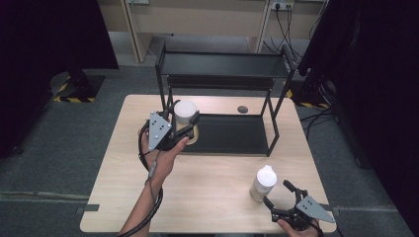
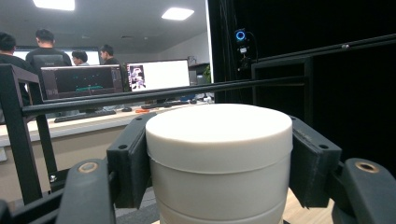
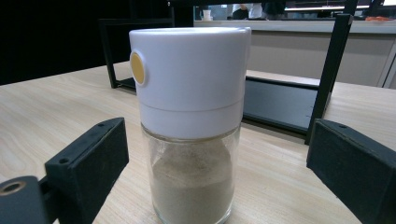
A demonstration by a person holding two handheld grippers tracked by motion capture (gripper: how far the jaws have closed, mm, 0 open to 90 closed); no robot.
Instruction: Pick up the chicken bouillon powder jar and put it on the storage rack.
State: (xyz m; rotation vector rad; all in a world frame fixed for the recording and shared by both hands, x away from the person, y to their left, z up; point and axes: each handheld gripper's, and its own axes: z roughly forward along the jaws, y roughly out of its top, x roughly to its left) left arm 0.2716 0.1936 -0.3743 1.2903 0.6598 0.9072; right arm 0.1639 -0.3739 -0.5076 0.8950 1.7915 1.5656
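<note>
My left gripper [image 1: 187, 126] is shut on a white round jar with a flat lid [image 1: 184, 112], held at the left end of the black rack's bottom shelf [image 1: 232, 136]. In the left gripper view both black pads press the sides of the white jar [image 2: 219, 158]. Near the table's front right, a glass shaker with a white cap [image 1: 262, 182] stands upright on the wood. My right gripper [image 1: 279, 193] is open just beside it. In the right gripper view the shaker [image 3: 191, 116], with pale powder and a yellow dot on its cap, stands between the spread jaws, untouched.
The black two-tier metal rack [image 1: 222, 64] stands at the back middle of the wooden table [image 1: 207, 182]. A small dark round grommet [image 1: 242, 109] sits in the tabletop behind the shelf. Several people and monitors [image 2: 79, 79] are in the distance.
</note>
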